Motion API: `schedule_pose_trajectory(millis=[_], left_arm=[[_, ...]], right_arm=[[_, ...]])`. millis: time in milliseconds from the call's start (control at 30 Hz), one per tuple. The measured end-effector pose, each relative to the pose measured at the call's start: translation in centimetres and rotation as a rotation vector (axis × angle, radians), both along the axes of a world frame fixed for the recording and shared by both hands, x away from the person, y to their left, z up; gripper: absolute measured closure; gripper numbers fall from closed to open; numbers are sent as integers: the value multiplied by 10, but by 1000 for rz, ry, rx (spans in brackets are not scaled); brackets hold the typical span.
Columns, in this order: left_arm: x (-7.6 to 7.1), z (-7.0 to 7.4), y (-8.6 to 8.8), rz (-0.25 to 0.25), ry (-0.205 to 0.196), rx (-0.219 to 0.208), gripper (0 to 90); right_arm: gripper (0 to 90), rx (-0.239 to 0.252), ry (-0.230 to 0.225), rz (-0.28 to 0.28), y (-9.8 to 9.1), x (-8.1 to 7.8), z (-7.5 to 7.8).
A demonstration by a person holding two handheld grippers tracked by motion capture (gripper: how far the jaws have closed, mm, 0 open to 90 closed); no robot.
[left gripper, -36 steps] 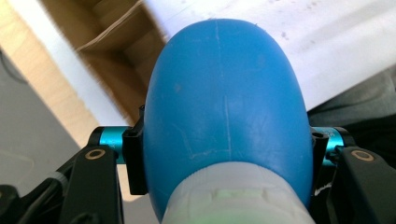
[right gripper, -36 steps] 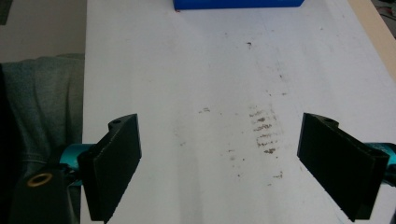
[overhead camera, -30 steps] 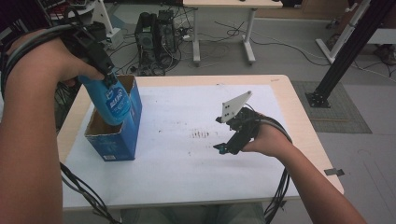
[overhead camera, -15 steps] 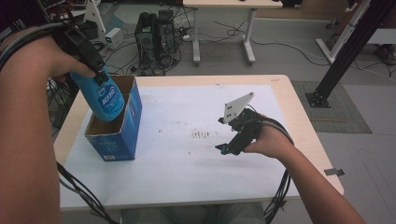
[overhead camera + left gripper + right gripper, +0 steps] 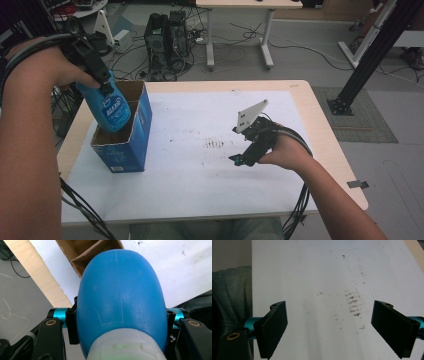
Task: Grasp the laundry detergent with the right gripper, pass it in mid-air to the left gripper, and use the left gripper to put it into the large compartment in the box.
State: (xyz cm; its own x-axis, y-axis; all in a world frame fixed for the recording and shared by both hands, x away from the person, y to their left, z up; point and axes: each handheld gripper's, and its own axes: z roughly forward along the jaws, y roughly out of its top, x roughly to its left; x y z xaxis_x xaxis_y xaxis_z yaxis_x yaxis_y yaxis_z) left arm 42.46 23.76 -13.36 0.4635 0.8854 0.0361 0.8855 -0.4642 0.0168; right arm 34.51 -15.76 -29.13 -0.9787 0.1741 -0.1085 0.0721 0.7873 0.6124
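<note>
Lowering the blue bottle [image 5: 108,107] into the open blue carton [image 5: 126,136] at the desk's [image 5: 320,131] left end looks like the step in hand: left gripper [image 5: 102,84] has its fingers clamped on the bottle's shoulders, as the left gripper view shows, with a black pad pressed to each flank [image 5: 121,305] and the carton's brown mouth [image 5: 87,251] just past the bottle's rounded end. From above, the bottle hangs base-down, tilted a bit, its lower end at or just inside the carton's rim; we can't tell whether it touches cardboard. To do this well we'd square the bottle to the opening first, keep it off the near wall so the carton doesn't tip or slide, go straight down, and only let go once the base is seated. Moving right, the white sheet is bare apart from some dark scuff marks [image 5: 216,144]. Right gripper [image 5: 239,159] rests low over the sheet, well apart from the carton, fingers [image 5: 274,327] spread wide with nothing between them; we could use it to steady the carton.
</note>
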Motion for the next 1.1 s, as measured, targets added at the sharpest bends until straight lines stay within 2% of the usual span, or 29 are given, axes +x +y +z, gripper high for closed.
schedule_pose_trajectory(millis=[33, 167, 200, 300, 333, 533, 567, 600, 700, 733, 767, 833, 900, 933, 967, 1000, 1100], left_arm=[[1, -2, 1, -20, 9, 11, 382], [2, -13, 1, -33, 7, 13, 382], [3, -15, 2, -50, 21, 20, 382], [3, -26, 0, -73, 26, 18, 382], [5, -29, 0, -96, 44, 30, 382], [6, -48, -1, -109, 59, 28, 382], [6, -52, -2, -90, 46, 20, 382], [7, -53, 0, -113, 63, 23, 382], [7, -61, 0, -124, 62, 25, 382], [8, -65, 0, -128, 51, 26, 382], [8, -67, 0, -142, 60, 36, 382], [8, -73, -1, -137, 54, 30, 382], [9, -78, -1, -143, 68, 28, 382], [10, -81, -1, -153, 62, 34, 382], [9, -85, -2, -142, 59, 24, 382], [10, -86, -1, -163, 67, 34, 383], [11, -94, -1, -179, 76, 34, 382]], right_arm=[[128, 1, 3, -2, 0, 0, 0], [129, -4, 11, -7, 0, 0, -2], [129, -2, 13, -4, -1, 0, -2], [129, -4, 17, -5, -1, -1, -2], [129, -5, 18, -8, -1, -1, -2], [129, -6, 9, -8, -3, -3, -3], [129, -9, 21, -16, -3, -4, -3], [129, -6, 16, -14, -4, -4, -3], [129, -8, 22, -14, -6, -5, -3], [129, -6, 12, -13, -6, -5, -4], [129, -8, 15, -20, -7, -5, -4], [129, -6, 16, -22, -7, -6, -4], [129, -5, 16, -20, -7, -6, -4], [129, -4, 19, -18, -7, -6, -5], [129, 0, 9, -11, -6, -5, -5], [129, 1, 7, -13, -6, -5, -5], [129, 1, 9, -14, -6, -5, -5]])
